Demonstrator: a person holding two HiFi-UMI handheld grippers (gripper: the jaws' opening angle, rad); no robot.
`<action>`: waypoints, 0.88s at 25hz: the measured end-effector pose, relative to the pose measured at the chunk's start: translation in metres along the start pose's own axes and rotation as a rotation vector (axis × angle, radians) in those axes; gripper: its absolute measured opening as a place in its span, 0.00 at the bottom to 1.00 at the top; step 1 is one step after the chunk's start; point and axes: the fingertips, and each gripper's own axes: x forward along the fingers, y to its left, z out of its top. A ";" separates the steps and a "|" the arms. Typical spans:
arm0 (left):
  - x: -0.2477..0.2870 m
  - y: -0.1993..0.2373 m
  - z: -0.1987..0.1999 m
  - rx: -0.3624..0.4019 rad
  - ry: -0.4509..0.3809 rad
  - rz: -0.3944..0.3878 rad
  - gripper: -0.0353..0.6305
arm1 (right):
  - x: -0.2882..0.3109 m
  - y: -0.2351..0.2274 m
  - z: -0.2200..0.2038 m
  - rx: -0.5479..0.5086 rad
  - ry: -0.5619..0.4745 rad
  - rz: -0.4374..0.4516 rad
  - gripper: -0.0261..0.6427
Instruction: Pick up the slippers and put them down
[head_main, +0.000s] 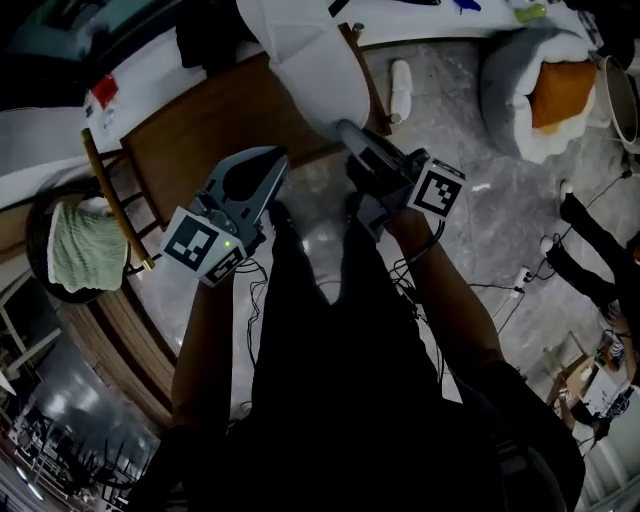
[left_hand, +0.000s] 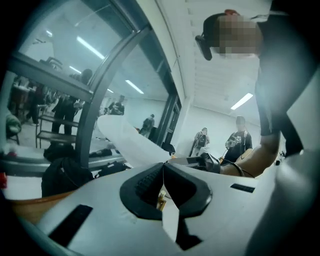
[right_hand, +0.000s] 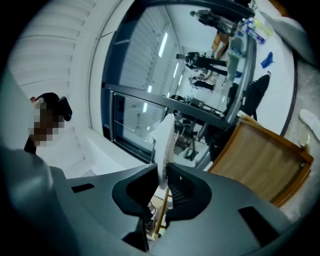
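Note:
A white slipper hangs in the air over the wooden furniture, at the top middle of the head view. My left gripper reaches up to its lower edge from the left, and my right gripper from the right. In the left gripper view the slipper runs up and left out of the shut jaws of the left gripper. In the right gripper view the slipper's thin edge stands pinched in the right gripper. A second white slipper lies on the marble floor.
A wooden board with a raised frame stands below the slipper. A grey cushion bed with an orange pillow lies at the upper right. A green cloth sits in a round stand at left. Cables trail over the floor.

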 end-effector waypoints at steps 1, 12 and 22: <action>-0.005 -0.004 0.013 0.015 -0.009 0.006 0.07 | -0.001 0.019 0.008 -0.024 -0.011 0.023 0.13; -0.042 -0.039 0.136 0.196 -0.137 0.029 0.07 | 0.005 0.184 0.088 -0.343 -0.148 0.254 0.13; -0.068 -0.059 0.189 0.336 -0.235 0.063 0.07 | -0.002 0.272 0.110 -0.463 -0.225 0.449 0.13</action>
